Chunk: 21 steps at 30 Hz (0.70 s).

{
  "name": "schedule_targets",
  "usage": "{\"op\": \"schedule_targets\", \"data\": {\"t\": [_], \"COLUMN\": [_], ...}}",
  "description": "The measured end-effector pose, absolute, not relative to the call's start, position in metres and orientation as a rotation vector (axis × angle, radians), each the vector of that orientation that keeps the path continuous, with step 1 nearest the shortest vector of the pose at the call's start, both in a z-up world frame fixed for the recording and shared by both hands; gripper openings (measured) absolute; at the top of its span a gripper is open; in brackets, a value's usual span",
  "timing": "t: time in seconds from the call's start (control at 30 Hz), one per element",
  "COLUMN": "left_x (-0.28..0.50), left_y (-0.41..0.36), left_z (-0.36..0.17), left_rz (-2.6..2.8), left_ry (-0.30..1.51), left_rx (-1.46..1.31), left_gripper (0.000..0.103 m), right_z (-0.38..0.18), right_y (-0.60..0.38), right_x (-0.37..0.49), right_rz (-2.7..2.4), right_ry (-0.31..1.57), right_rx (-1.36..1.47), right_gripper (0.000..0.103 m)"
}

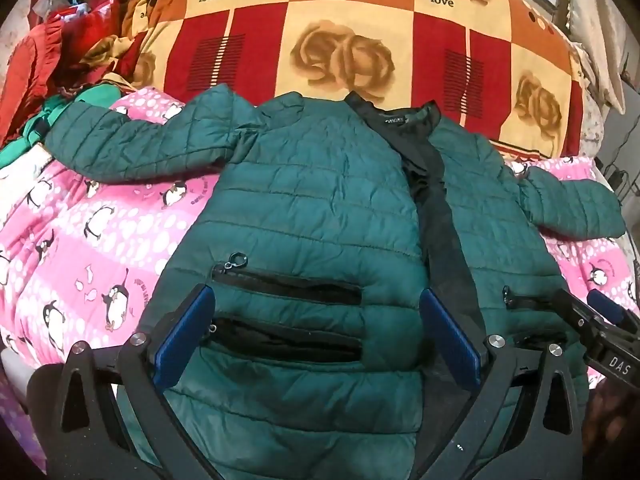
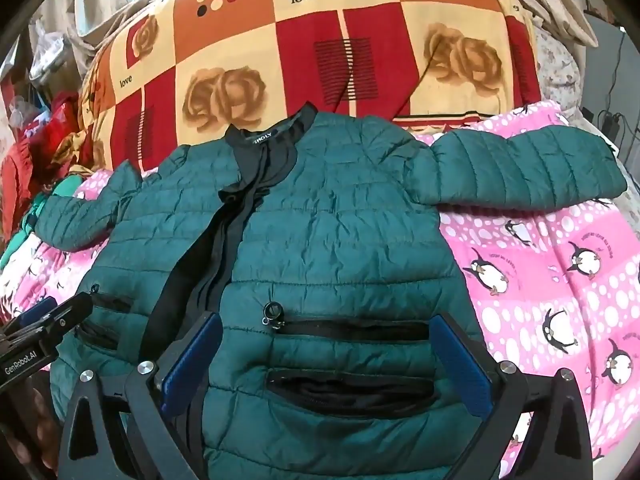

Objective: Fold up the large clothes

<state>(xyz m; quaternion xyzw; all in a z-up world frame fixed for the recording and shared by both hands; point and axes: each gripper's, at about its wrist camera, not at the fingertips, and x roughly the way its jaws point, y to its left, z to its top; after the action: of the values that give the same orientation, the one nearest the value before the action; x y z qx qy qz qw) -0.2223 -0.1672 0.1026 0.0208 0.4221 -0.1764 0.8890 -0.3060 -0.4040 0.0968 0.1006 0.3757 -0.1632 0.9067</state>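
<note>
The jacket [image 1: 320, 208] lay front-up on the bed [image 1: 88, 240], sleeves spread. Your left claw [image 1: 316, 332] and right claw [image 2: 326, 364] hung released over its pockets, holding nothing. Fold sleeves inward first, pinching the cuffs.

Jacket [image 1: 320, 200]: lies flat, front up, on penguin blanket [image 1: 80, 248], collar at far end, hem nearest cameras. Sleeves spread out to both sides over blanket. Checked quilt [image 1: 360, 32]: behind jacket, beyond collar. Clothes pile [image 1: 60, 52]: far left, beside quilt. Left gripper [image 1: 316, 336]: above jacket's lower left panel, jaws wide either side of two pockets. Right gripper [image 2: 326, 364]: same over lower right panel, just beside left one.
</note>
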Motion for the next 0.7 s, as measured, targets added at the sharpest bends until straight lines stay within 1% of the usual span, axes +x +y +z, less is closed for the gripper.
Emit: {"op": "schedule_targets", "data": {"t": [0.7], "left_x": [-0.222], "left_y": [-0.174], "left_z": [0.093], "left_rz": [-0.350], "left_ry": [0.871], "left_rx": [0.101], "left_gripper": [0.102], "right_z": [0.085], "right_y": [-0.409], "right_x": [-0.305], "right_rz": [-0.352], "right_ry": [0.802], "right_rx": [0.218], "right_gripper": [0.103]}}
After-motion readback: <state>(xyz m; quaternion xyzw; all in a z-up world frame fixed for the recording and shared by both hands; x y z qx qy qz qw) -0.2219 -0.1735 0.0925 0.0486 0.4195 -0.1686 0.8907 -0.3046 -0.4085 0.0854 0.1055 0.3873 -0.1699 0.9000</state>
